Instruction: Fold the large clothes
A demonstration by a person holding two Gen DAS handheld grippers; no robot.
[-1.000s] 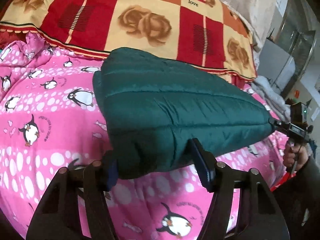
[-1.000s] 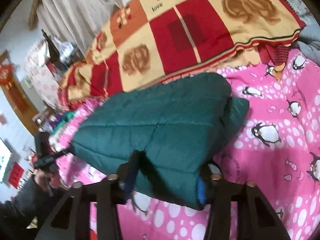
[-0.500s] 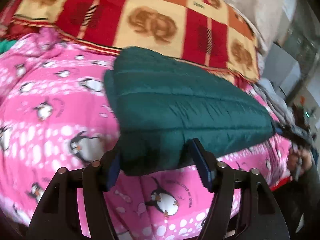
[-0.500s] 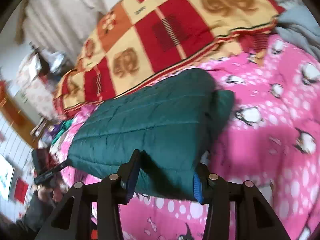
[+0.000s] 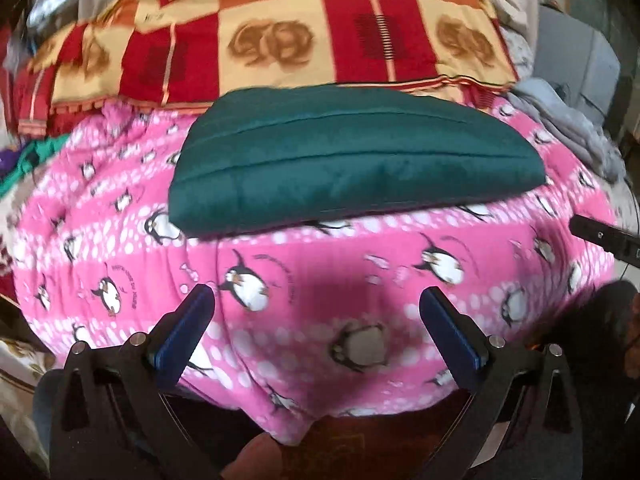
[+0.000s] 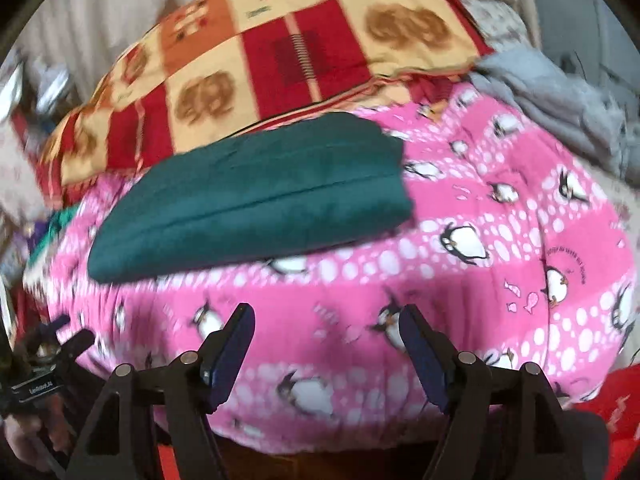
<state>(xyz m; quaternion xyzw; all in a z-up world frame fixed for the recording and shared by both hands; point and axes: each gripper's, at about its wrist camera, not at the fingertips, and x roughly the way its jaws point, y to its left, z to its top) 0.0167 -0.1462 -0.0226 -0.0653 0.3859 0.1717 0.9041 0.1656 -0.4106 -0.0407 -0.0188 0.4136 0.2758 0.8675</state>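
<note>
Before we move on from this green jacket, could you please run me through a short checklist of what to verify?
1. Left gripper open and holding nothing: ok.
2. Right gripper open and holding nothing: ok.
3. Green jacket lying as one compact folded bundle on the pink penguin blanket, apart from both grippers: ok.
4. No sleeve or flap sticking out on the near side: ok; the far side is hidden, cannot tell.
5. Edges squared up neatly: cannot tell, both views are blurred.
6. Grey clothes beside it not touching the jacket: ok.
</note>
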